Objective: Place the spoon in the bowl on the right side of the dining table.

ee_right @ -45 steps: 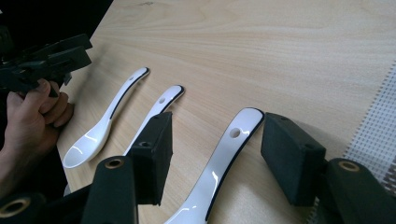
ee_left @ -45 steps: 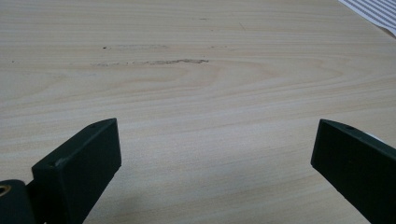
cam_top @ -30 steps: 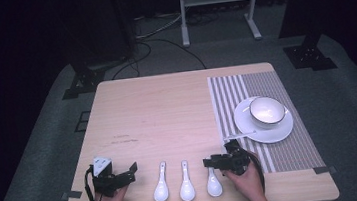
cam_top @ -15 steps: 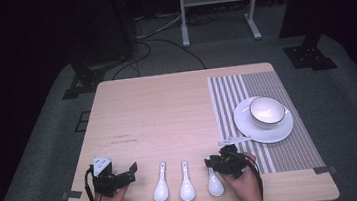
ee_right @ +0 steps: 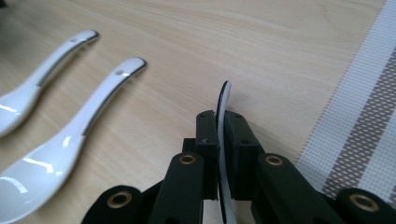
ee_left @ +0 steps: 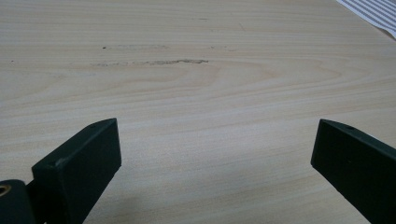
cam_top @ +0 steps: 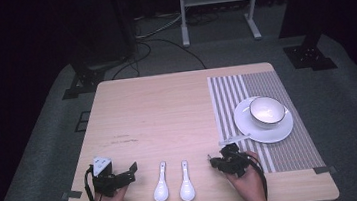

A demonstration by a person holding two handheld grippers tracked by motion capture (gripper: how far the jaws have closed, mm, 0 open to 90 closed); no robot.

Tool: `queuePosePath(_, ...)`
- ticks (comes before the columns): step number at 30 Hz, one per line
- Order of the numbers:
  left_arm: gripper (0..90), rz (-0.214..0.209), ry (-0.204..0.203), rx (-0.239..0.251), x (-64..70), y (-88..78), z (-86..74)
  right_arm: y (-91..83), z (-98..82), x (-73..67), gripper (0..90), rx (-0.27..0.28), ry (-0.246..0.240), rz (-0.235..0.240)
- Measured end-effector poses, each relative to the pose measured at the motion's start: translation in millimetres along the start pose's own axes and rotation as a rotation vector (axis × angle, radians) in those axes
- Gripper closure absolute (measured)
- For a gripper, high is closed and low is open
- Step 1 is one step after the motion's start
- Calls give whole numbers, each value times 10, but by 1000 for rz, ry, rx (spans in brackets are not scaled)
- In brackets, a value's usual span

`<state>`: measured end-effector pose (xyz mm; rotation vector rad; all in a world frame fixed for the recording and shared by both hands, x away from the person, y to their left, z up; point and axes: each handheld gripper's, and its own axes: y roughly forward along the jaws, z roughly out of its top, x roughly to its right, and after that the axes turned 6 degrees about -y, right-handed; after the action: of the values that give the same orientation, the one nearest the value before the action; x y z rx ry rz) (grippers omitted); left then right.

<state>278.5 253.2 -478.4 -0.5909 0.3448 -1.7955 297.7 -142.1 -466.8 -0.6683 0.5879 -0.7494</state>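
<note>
Spoon (ee_right: 223, 116), thin glossy white with dark rim, on edge, pinched in right gripper (ee_right: 222, 128).

Along my left gripper (ee_left: 212, 163) I see its 2 black jaws spread wide over bare wooden table (ee_left: 196, 93), striped mat (ee_left: 373, 11) at the far corner.

Bowl: I see a white bowl (cam_top: 267, 110) sitting on a white plate (cam_top: 250, 128).
Mat: a striped mat (cam_top: 292, 149) lies under them, on my bench's (cam_top: 157, 112) right side.
</note>
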Motion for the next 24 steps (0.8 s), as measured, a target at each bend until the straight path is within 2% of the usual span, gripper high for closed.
queuePosePath(1, 2, 0, 0, 1, 2, 0, -1, -29, 1, 27, 850, 14, 25, 37)
queuePosePath(3, 2, 0, 0, 2, 0, -2, -1, -48, -2, 56, 850, 25, 45, 60)
queuePosePath(8, 3, 0, -1, 1, 2, 0, -1, -161, -6, 156, 849, 92, 113, 137)
queuePosePath(9, 2, 0, -1, 1, 2, 0, -1, -161, -6, 156, 849, 92, 113, 137)
queuePosePath(13, 2, 1, -1, 1, 3, -1, -1, -297, 1, 248, 849, 161, 154, 182)
queuePosePath(14, 3, 1, -1, 1, 3, -1, -1, -297, 1, 248, 849, 161, 154, 182)
queuePosePath(15, 2, 2, -1, 1, 3, 0, -1, -354, -6, 299, 848, 196, 181, 202)
queuePosePath(18, 2, 2, 0, 0, 3, -1, -1, -392, -12, 330, 848, 216, 198, 206)
queuePosePath(21, 2, 1, 0, 0, 2, -1, -1, -455, -29, 410, 847, 257, 238, 227)
queuePosePath(24, 2, 2, 0, 0, 2, -1, -1, -489, -35, 449, 845, 269, 254, 230)
